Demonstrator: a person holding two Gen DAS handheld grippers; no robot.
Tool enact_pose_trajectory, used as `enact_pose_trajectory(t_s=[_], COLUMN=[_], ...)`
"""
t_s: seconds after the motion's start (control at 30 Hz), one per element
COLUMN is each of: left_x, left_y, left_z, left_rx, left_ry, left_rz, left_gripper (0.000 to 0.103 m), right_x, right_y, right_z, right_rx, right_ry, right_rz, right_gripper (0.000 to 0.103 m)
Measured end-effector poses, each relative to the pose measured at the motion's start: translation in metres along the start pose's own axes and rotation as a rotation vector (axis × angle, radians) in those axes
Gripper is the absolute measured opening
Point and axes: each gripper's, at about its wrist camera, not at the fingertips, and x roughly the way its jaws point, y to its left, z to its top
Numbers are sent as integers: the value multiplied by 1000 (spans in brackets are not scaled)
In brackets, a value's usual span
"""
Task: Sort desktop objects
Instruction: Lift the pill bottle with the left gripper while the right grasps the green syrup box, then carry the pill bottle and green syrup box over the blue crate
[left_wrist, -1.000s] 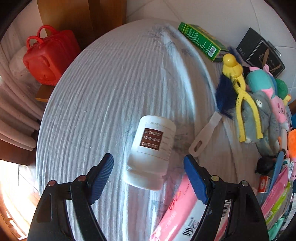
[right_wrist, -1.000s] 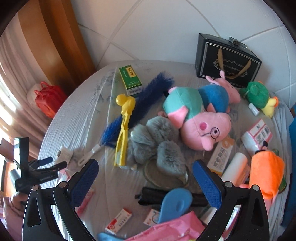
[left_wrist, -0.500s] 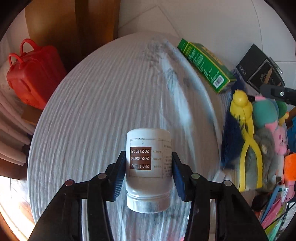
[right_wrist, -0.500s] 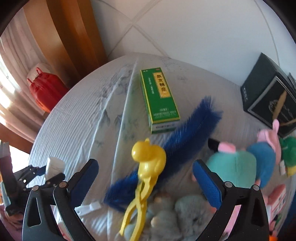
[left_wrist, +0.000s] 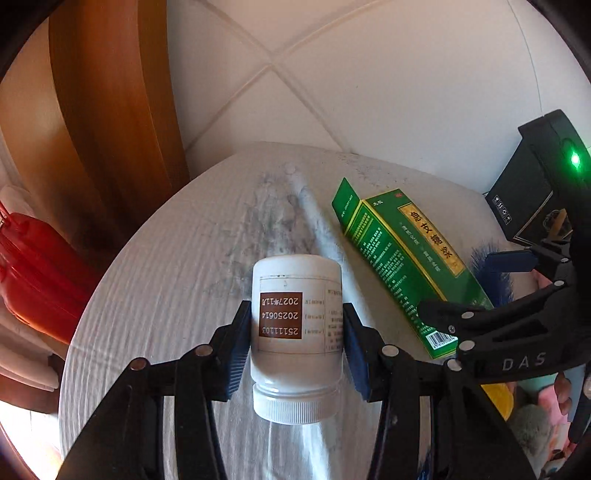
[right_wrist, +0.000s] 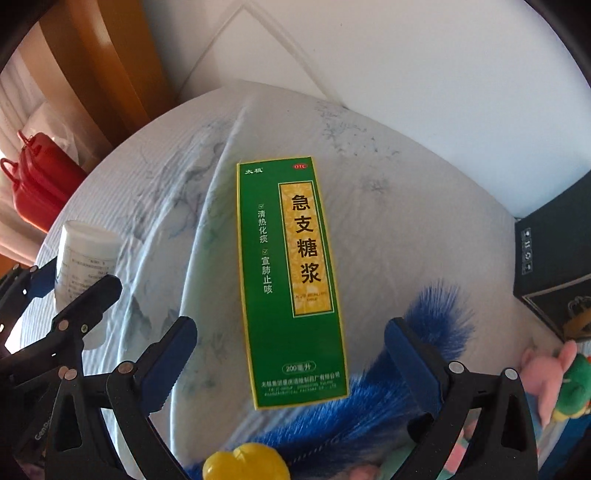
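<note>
The left gripper (left_wrist: 295, 343) is clamped on a white bottle (left_wrist: 295, 332). Both blue pads (left_wrist: 238, 350) press against the bottle's sides, across its label. The bottle points away from the gripper, with its ribbed white cap (left_wrist: 295, 408) nearest the camera, and it is held above the pale cloth (left_wrist: 166, 277) covering the table.

The right gripper (right_wrist: 291, 365) has its jaws wide apart. Nothing is held between them. It hangs over a green box (right_wrist: 291, 280) that lies flat on the cloth, printed face up. The near end of the box sits between the two blue fingers (right_wrist: 170, 358), with a gap on each side.

A blue feather duster (right_wrist: 399, 373) lies just beside the box, and the near corner of the box overlaps its fringe. The rounded top of a yellow toy (right_wrist: 245, 465) shows at the bottom edge of the right wrist view. A black box (right_wrist: 557, 269) stands at the right side of the table. A red bag (right_wrist: 33, 184) rests beyond the table's left edge. Plush toys (right_wrist: 561, 380) lie at the lower right.
</note>
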Motion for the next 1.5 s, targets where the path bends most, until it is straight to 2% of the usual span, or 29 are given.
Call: enact_pose_trajectory(t_s=[0.07, 0.1, 0.13, 0.2, 0.33, 0.53, 0.67, 0.83, 0.93, 1.07, 1.37, 1.5], left_x=[4, 4, 4, 1, -26, -116, -181, -243, -267, -297, -340, -355], left_y=[0, 1, 0, -2, -5, -16, -33, -61, -82, -116, -198, -228], left_z=[0, -2, -3, -5, -10, -24, -47, -90, -114, -143, -203, -221], left_rx=[1, 3, 8, 19, 26, 44, 73, 103, 123, 137, 152, 193], left_ry=[9, 9, 9, 16, 6, -77, -126, -139, -139, -148, -168, -167], left_rz=[-6, -3, 2, 10, 6, -18, -26, -80, -112, -149, -157, -178], left_gripper=[46, 46, 46, 46, 46, 46, 46, 46, 46, 46, 46, 46], right_x=[12, 16, 19, 19, -10, -98, -160, -225, -255, -281, -333, -348], right_y=[-1, -2, -2, -3, -5, 0, 6, 6, 0, -19, -84, -106], right_z=[3, 4, 3, 1, -11, -54, -103, -182, -227, -282, -400, -438], right_rx=[1, 0, 2, 13, 36, 33, 34, 59, 77, 112, 158, 194], right_ry=[18, 24, 27, 29, -29, -163, -228, -300, -336, -367, -433, -444], right_rz=[10, 17, 20, 19, 35, 53, 32, -60, -119, -122, -160, -155], right_gripper=[102, 88, 58, 53, 53, 53, 53, 53, 53, 53, 53, 53])
